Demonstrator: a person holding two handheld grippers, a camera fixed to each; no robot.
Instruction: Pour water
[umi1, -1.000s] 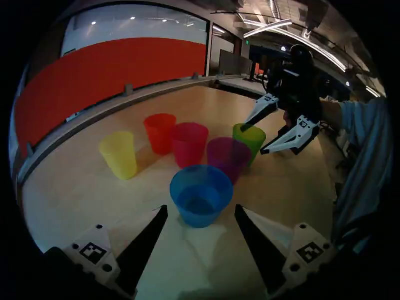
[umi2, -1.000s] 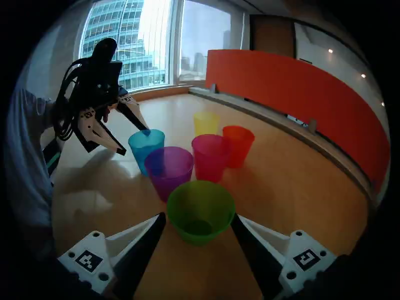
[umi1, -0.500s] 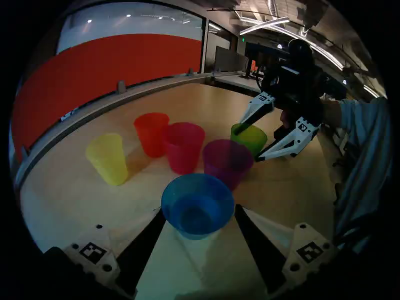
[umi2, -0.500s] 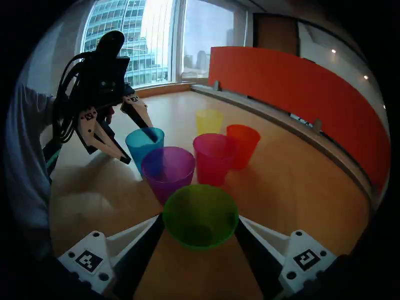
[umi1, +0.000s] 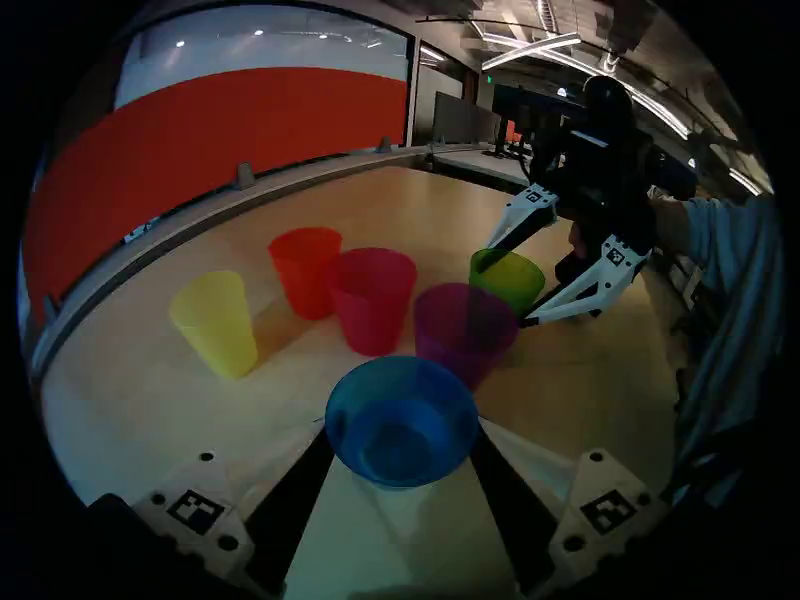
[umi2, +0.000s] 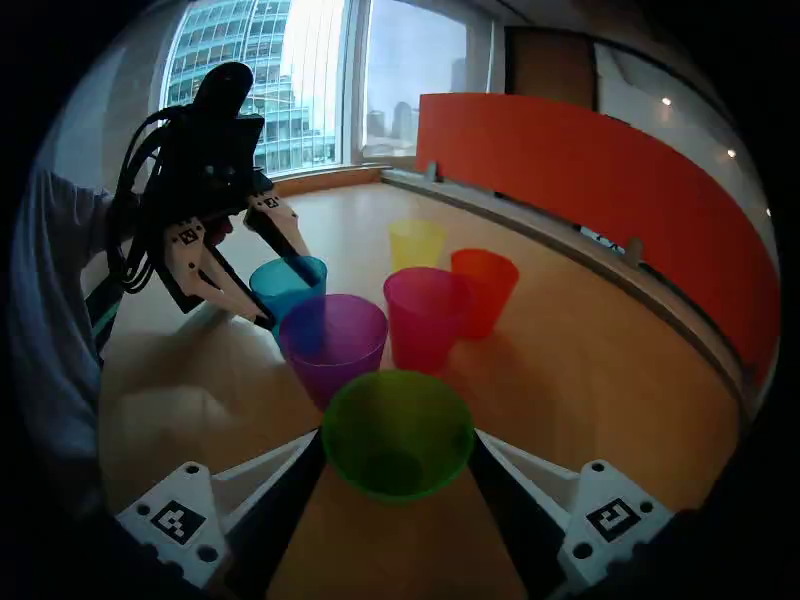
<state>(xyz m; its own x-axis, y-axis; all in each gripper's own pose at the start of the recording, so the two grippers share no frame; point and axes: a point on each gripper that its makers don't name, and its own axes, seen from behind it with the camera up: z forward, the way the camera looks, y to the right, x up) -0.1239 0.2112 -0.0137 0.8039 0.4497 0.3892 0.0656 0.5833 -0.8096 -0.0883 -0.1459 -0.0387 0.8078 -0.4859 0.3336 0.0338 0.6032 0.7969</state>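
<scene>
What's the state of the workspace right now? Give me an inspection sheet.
Surface: wooden table, looks dry where bare.
Job's things: six cups standing upright in a cluster: blue cup, purple cup, green cup, pink cup, orange cup, yellow cup. Water levels cannot be told.
Clutter: nothing seen.
Grippers: left gripper has a finger on either side of the blue cup; right gripper likewise flanks the green cup. Whether either presses cannot be told.
Cables: black cables loop off the left gripper, clear of the cups.
Surroundings: orange panel along the table's far edge, windows, a sleeve.
</scene>
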